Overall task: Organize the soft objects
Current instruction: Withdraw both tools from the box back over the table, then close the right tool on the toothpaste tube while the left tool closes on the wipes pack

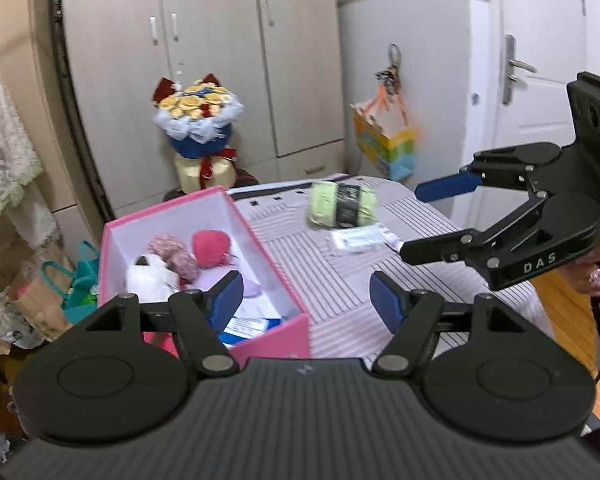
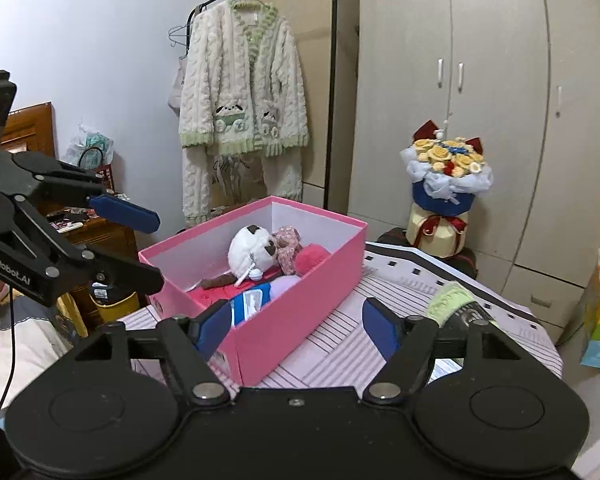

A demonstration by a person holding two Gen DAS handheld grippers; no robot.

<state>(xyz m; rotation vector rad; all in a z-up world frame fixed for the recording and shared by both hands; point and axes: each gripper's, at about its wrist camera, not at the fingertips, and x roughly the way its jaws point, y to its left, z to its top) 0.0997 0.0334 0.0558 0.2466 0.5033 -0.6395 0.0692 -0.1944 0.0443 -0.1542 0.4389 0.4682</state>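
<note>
An open pink box (image 1: 280,336) (image 2: 320,280) stands on the striped tablecloth (image 1: 320,280). Inside lie a white plush toy (image 1: 148,280) (image 2: 248,250), a mottled pink yarn ball (image 1: 172,252) and a bright pink yarn ball (image 1: 210,248) (image 2: 312,258). A green yarn skein (image 1: 340,204) (image 2: 448,300) with a black label lies on the cloth to the right of the box, beside a small clear packet (image 1: 360,238). My left gripper (image 1: 306,300) (image 2: 158,248) hovers open at the box's near corner, empty. My right gripper (image 2: 298,328) (image 1: 414,220) is open and empty, short of the skein.
A flower bouquet (image 1: 198,120) (image 2: 446,172) stands behind the table before the wardrobe. A colourful gift bag (image 1: 384,144) hangs on the right. Fluffy pyjamas (image 2: 240,92) hang on a rack behind the box. Paper bags (image 1: 68,284) sit on the floor at left. A hand (image 1: 596,276) holds the right gripper.
</note>
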